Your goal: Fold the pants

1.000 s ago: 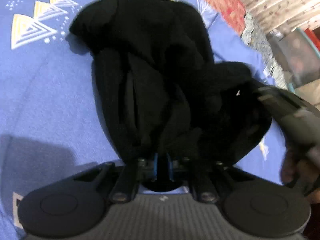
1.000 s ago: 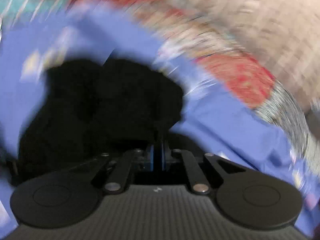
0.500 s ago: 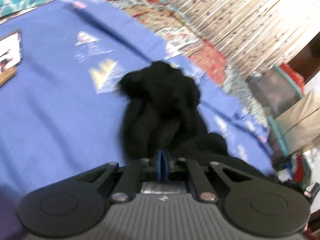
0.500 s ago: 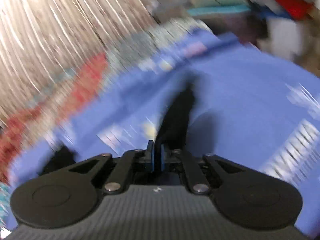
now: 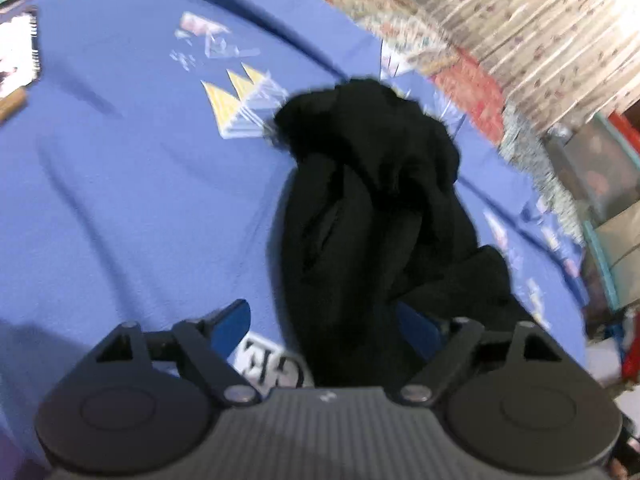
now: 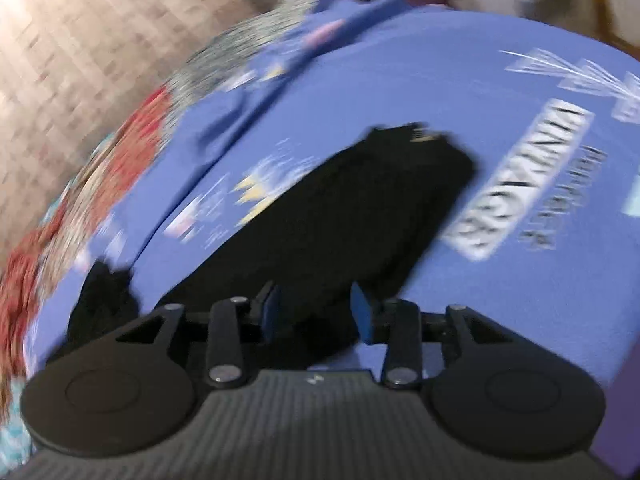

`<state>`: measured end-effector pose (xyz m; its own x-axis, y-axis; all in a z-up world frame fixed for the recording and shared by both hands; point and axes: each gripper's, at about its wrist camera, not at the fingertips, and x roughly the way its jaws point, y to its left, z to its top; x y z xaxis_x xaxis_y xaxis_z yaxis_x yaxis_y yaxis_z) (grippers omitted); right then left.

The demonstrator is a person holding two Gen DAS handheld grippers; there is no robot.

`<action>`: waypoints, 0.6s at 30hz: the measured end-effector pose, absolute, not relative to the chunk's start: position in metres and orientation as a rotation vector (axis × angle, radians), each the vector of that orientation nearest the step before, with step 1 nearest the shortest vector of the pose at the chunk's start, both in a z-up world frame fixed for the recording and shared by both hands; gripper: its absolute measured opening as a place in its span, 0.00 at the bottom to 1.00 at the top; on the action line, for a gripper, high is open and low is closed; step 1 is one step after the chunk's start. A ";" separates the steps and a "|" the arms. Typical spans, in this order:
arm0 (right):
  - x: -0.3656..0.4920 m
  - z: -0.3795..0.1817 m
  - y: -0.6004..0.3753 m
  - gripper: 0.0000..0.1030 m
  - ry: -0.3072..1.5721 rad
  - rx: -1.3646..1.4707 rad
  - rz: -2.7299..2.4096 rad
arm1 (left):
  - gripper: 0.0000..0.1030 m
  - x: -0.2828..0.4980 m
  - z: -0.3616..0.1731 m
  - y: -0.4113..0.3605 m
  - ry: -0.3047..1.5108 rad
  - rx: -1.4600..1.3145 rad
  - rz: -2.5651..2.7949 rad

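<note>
A: What's around you?
B: A blue sheet (image 5: 132,200) under everything, patterned bedding (image 5: 472,80) at its far edge, a notebook (image 5: 18,52) far left.
A: And the pants?
B: The pants (image 5: 372,208) lie bunched on the sheet, running back between both your tools.
A: The tools?
B: Your left tool (image 5: 324,326) is opening wide, cloth against one side only. Your right tool (image 6: 316,310) is opening narrower, cloth loose between.

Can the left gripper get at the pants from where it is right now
Probably yes. The left gripper has its jaws opening with the black pants already lying between them on the blue sheet, and nothing blocks the way.
</note>
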<state>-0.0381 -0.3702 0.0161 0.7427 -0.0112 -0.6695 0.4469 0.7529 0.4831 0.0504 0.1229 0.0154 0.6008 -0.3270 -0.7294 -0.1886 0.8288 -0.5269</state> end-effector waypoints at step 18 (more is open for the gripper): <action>0.036 -0.002 -0.198 0.45 0.890 0.348 0.279 | 0.22 -0.092 0.081 0.110 0.644 -0.327 -0.282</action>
